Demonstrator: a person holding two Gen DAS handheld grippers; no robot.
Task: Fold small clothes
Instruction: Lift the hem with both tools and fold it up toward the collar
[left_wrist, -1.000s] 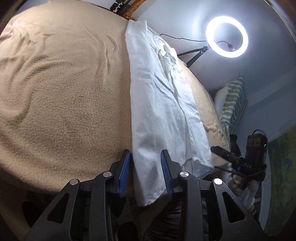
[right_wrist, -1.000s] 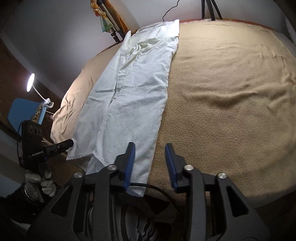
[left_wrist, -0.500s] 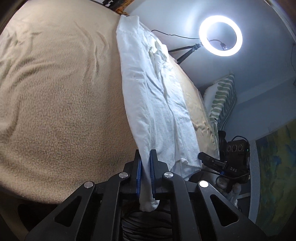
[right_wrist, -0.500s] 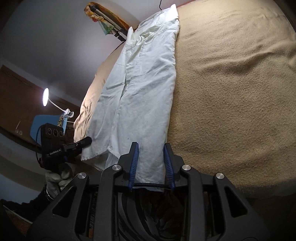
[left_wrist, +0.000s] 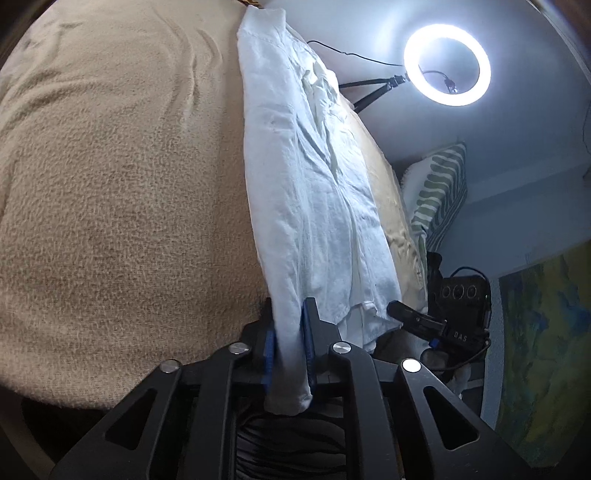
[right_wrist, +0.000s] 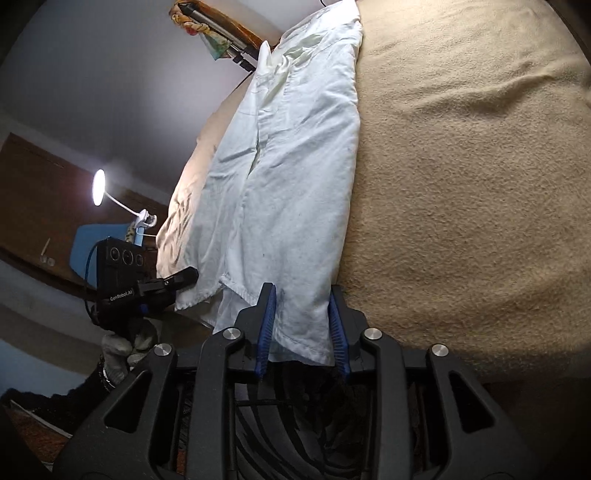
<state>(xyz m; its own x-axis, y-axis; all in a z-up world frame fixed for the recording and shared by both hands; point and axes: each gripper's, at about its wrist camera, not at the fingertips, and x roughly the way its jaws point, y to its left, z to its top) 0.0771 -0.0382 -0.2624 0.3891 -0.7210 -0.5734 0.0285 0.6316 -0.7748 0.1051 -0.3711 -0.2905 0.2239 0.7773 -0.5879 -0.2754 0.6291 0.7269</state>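
The left hand-held gripper (left_wrist: 289, 347) is clenched on the near hem corner of a white garment (left_wrist: 317, 206), its blue pads (left_wrist: 307, 343) pressing a bunched fold of cloth whose end hangs below the fingers. The right hand-held gripper (right_wrist: 300, 325) has its blue pads (right_wrist: 266, 328) either side of the other hem corner of the garment (right_wrist: 295, 177); the cloth fills the gap between them, though whether they are pressing it cannot be told. The garment is thin, creased white fabric folded into a long narrow strip, with a stitched hem at the near end and a rumpled, collar-like bunch at the far end. It lies lengthwise on a bed covered by a tan fleecy blanket (right_wrist: 461, 184), its near end overhanging the bed's edge. Seen from the right wrist, the other gripper's black camera box reads "GenRobot.AI" (right_wrist: 120, 295); from the left wrist the matching box shows "DAS" (left_wrist: 461, 336). Farther off stand a green-striped pillow (left_wrist: 439, 192), a lit ring light (left_wrist: 447, 64) on a tripod, and a small lit desk lamp (right_wrist: 99, 182).
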